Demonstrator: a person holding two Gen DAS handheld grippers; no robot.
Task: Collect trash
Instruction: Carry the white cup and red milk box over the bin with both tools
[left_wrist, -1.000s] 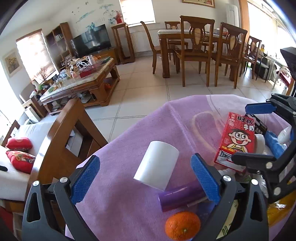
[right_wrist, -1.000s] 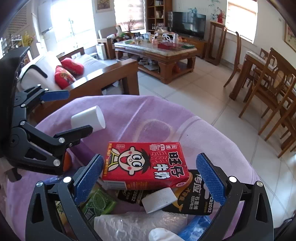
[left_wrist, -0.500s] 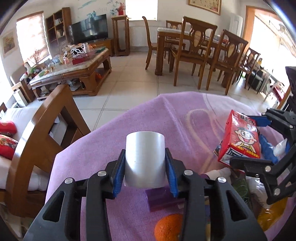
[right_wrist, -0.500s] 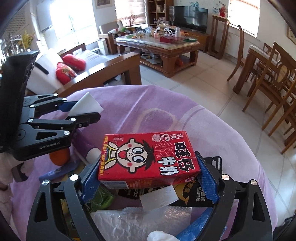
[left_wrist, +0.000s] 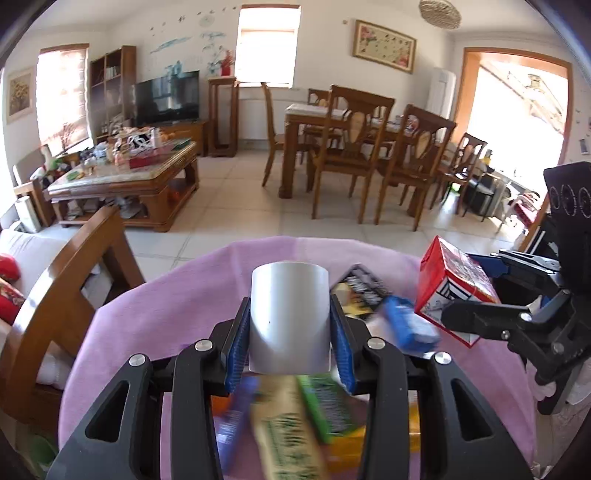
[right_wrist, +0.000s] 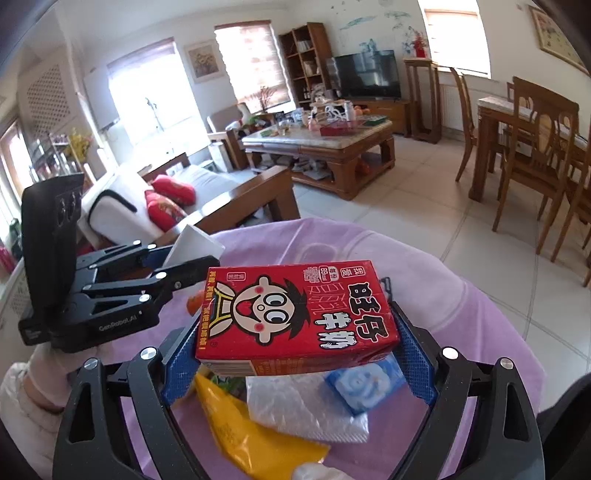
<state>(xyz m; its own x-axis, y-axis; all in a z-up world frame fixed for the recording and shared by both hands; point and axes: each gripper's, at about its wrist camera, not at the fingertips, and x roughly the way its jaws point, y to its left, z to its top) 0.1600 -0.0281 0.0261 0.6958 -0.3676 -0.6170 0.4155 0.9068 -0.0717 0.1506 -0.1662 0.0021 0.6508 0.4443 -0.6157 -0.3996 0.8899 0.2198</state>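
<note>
you're in a home, in an open living and dining room. a tv (right_wrist: 367, 75) stands on a low cabinet by a bookshelf (right_wrist: 304, 62), with a cluttered wooden coffee table (right_wrist: 328, 142) in front. a sofa (right_wrist: 147, 195) with red cushions (right_wrist: 173, 190) sits under bright windows. to the other side there's a dining table (left_wrist: 325, 122) ringed by wooden chairs (left_wrist: 351, 147). framed pictures (left_wrist: 384, 46) hang on the walls, and the floor (left_wrist: 236, 206) is pale tile.
</note>
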